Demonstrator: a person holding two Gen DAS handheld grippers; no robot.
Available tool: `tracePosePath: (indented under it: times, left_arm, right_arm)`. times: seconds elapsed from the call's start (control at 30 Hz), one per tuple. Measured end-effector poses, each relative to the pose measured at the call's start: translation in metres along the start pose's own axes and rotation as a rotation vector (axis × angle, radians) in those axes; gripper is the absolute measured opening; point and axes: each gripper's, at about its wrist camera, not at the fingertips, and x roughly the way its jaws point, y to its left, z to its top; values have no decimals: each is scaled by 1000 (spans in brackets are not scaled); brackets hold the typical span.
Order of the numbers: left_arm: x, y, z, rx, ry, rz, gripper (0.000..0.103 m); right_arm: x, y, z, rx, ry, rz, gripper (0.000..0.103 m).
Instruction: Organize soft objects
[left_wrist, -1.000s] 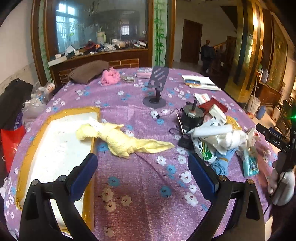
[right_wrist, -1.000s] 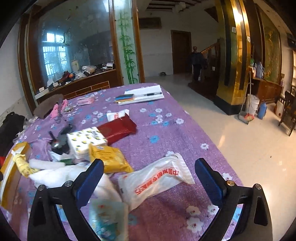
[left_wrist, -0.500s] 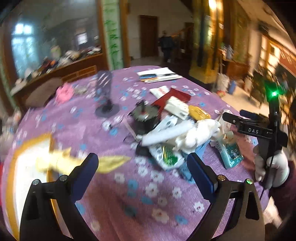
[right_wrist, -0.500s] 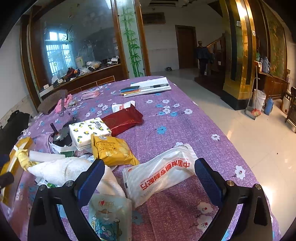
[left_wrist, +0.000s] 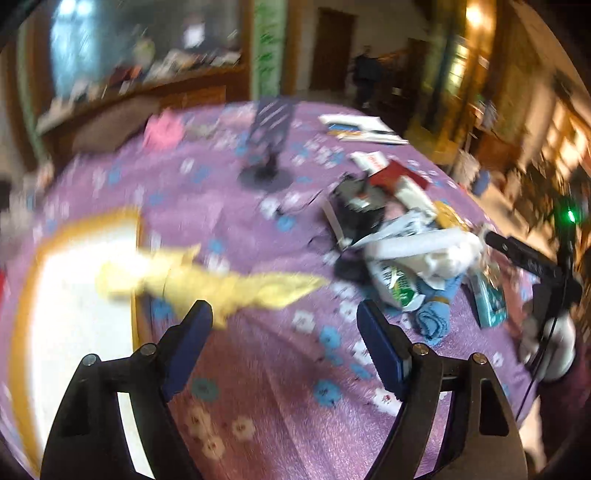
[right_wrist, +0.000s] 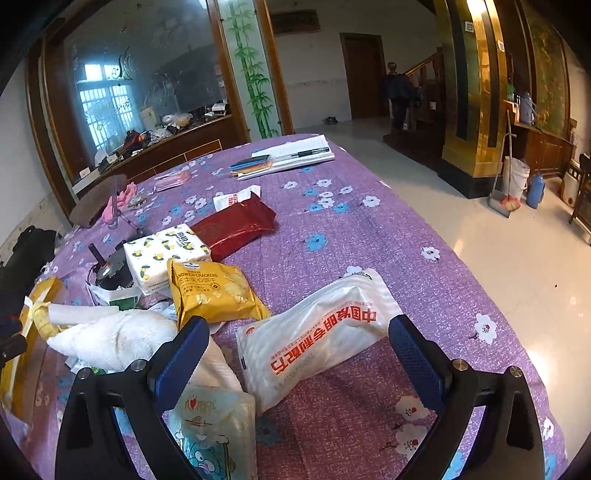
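Round tabletop (right_wrist: 332, 229) under a purple flowered cloth, carrying all items; white tray with a yellow-taped rim (left_wrist: 22, 295) at its left side, blurred in the left wrist view; yellow cloth (left_wrist: 207, 284) lying half over the tray's near rim and half on the tabletop, just ahead of the left gripper (left_wrist: 284, 325), whose blue-padded jaws stand spread and empty; white plastic packet with red print (right_wrist: 317, 332) lying between the spread, empty jaws of the right gripper (right_wrist: 297, 343), touching neither pad; white towel (right_wrist: 114, 339) in the central heap, beside the yellow cracker bag (right_wrist: 214, 291), the lemon-print tissue pack (right_wrist: 166, 254) and the red pouch (right_wrist: 236, 225); small blue cloth (left_wrist: 432, 321) at the heap's near edge.
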Motion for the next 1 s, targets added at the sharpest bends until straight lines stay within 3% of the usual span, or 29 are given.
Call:
tracePosePath:
  times: [0.23,0.37,0.43,0.5,0.53,0.6,0.63,0.87,1.0]
  left_arm:
    - [38,11,11,-143,73,91,80]
    - [49,21,26,-222,71,211,80]
    - [60,29,29,-257,95,289,81]
    - [76,38,27,-301,131,320,81]
    - [78,35,27,-274,116,352,80]
    - [81,29,26,-231,111,329,55]
    - [79,27,26,-221,99,333,49]
    - [36,21,16,-272,22,122,47]
    - [11,11,11,-267,-21,37,47]
  right_arm:
    - [-1,-1,-1,5,-4,-9,99]
    - [-2,0,-1,2,-2,-9,99]
    - [-2,0,-1,1,-2,-8,99]
    - [-2,0,-1,2,-2,-8,99]
    - [-2,0,-1,2,-2,-8,99]
    - [-2,0,0,2,-2,-8,99]
    - [-2,0,0,2,-2,-8,99]
    - [-2,-2,0,11,-3,-2,99]
    - [-5,-14,5,66,23,72,99]
